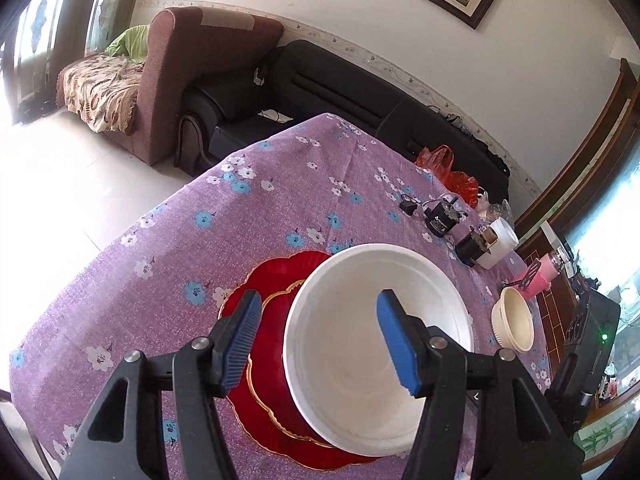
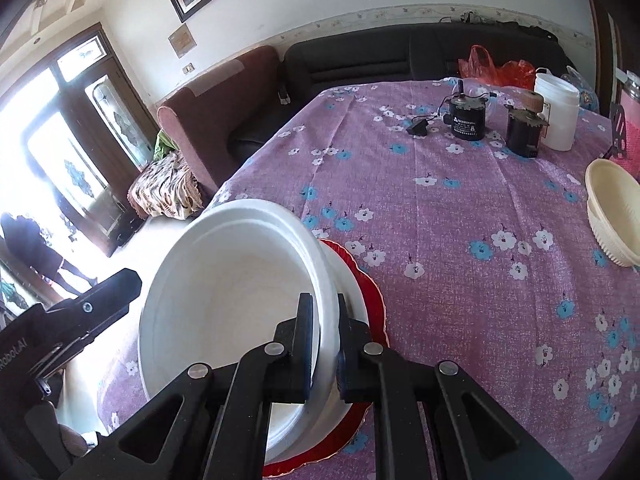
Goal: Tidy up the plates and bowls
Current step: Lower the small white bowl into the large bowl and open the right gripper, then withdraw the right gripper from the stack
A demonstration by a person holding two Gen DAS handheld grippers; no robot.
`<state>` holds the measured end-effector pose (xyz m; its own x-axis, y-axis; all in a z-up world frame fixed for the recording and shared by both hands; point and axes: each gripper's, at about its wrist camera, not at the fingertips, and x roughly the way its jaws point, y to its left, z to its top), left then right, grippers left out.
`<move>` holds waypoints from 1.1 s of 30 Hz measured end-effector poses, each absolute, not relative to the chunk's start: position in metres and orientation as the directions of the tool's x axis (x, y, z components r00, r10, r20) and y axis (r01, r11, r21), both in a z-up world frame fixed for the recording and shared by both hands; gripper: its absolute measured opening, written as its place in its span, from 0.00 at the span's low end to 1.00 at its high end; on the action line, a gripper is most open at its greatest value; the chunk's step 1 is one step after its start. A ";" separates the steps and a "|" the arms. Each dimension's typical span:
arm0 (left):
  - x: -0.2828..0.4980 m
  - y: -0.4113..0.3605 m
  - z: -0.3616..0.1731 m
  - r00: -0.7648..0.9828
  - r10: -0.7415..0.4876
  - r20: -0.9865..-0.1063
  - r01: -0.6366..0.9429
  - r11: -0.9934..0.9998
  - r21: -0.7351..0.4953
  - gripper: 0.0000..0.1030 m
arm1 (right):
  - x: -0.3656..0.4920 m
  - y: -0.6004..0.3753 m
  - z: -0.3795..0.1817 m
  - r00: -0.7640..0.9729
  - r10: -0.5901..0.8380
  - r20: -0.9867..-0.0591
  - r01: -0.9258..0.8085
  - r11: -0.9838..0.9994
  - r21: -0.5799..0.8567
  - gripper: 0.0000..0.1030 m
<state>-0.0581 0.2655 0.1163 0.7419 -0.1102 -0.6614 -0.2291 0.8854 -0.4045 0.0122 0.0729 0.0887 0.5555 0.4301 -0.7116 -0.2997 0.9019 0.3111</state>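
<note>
A large white bowl (image 1: 360, 320) sits tilted over two stacked red scalloped plates (image 1: 264, 344) with gold rims on the purple flowered tablecloth. My right gripper (image 2: 324, 344) is shut on the white bowl's (image 2: 224, 300) right rim. The red plates (image 2: 372, 304) show under the bowl. My left gripper (image 1: 320, 340) is open above the bowl and plates, touching nothing; its body shows at the left of the right wrist view (image 2: 68, 320). A cream ribbed bowl (image 1: 514, 322) stands to the right, also in the right wrist view (image 2: 612, 216).
At the table's far right are two black motors (image 2: 468, 118), a white tub (image 2: 558, 110), a small black adapter (image 2: 418, 126), a red plastic bag (image 2: 496, 68) and a pink item (image 1: 538, 280). Sofas (image 1: 320, 88) stand beyond the table. The table edge (image 1: 120, 240) drops off to the left.
</note>
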 end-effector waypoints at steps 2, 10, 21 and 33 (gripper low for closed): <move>-0.062 0.266 0.121 0.753 -0.102 -0.650 -0.224 0.889 -0.399 0.58 | 0.011 0.077 0.090 0.576 0.410 -0.708 -0.302 0.911 0.282 0.11; -0.076 0.268 0.134 0.785 -0.106 -0.611 -0.209 0.882 -0.422 0.66 | 0.002 0.088 0.096 0.652 0.341 -0.677 -0.318 0.934 0.165 0.30; -0.089 0.263 0.147 0.807 -0.095 -0.583 -0.192 0.891 -0.411 0.73 | -0.009 0.077 0.115 0.715 0.355 -0.602 -0.313 0.933 0.177 0.61; -0.098 0.208 0.159 0.838 0.024 -0.546 -0.144 0.973 -0.178 0.79 | -0.026 0.029 0.126 0.742 0.347 -0.573 -0.255 0.937 0.237 0.67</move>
